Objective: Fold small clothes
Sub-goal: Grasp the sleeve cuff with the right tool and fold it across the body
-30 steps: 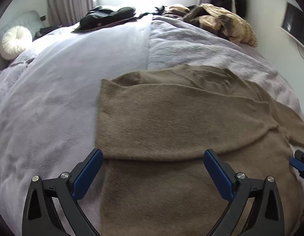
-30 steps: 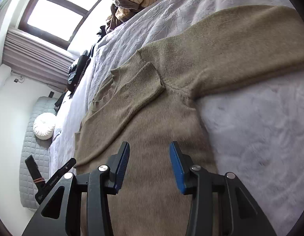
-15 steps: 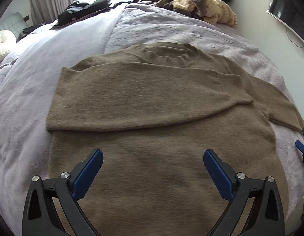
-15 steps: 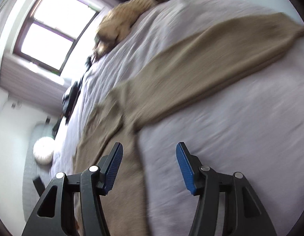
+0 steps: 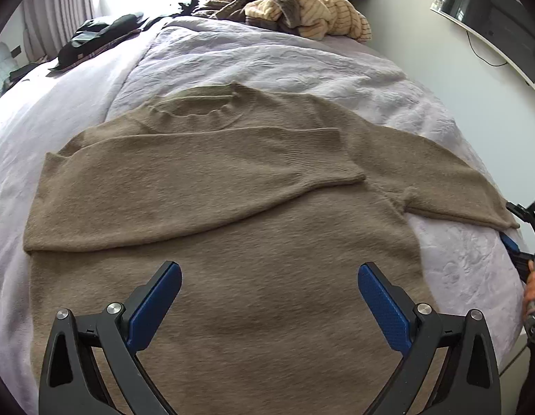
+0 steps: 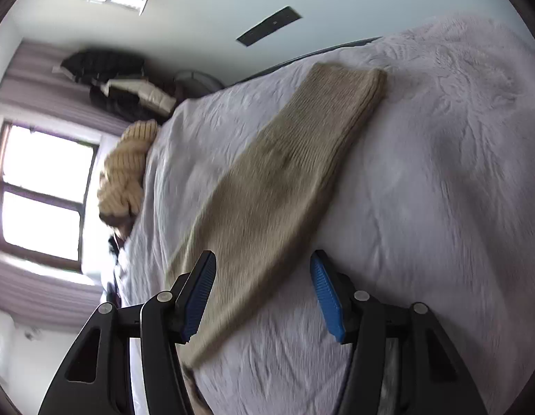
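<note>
1. My left gripper [image 5: 269, 297] has its jaws spread wide with nothing between them. It hangs over the lower body of the sweater [image 5: 233, 276]. The pads are blue with a fine dotted grip texture, set on black plastic arms with silver screws.

2. My right gripper [image 6: 262, 292] has its jaws apart too, narrower than the left; they've just been opening a touch. Nothing is pinched. The sweater's spread-out sleeve [image 6: 284, 180] lies under the gap, not gripped. These pads are ribbed blue.

3. The sweater is a fuzzy tan knit lying flat on the bed [image 5: 94, 79]. It has a ribbed round collar [image 5: 198, 110], and one sleeve is folded across the chest with a ribbed cuff [image 5: 340, 155].

4. The bedding is pale lilac: smooth fleece on one side, a crinkly embossed quilt on the other.

5. No brand or writing I can read anywhere.

6. Only the left view shows the whole sweater, plus a pile of striped cream clothes [image 5: 312, 10] and dark clothes [image 5: 98, 34] at the far end, and a curved dark screen [image 5: 492, 20] on the wall. My right gripper peeks in at its edge, just by the sleeve end.

7. The right view is tilted and a bit blurry. It alone shows the window [image 6: 43, 190] with its dark frame, purple-grey curtains [image 6: 43, 86], and the sleeve cuff's ribbing up close.
</note>
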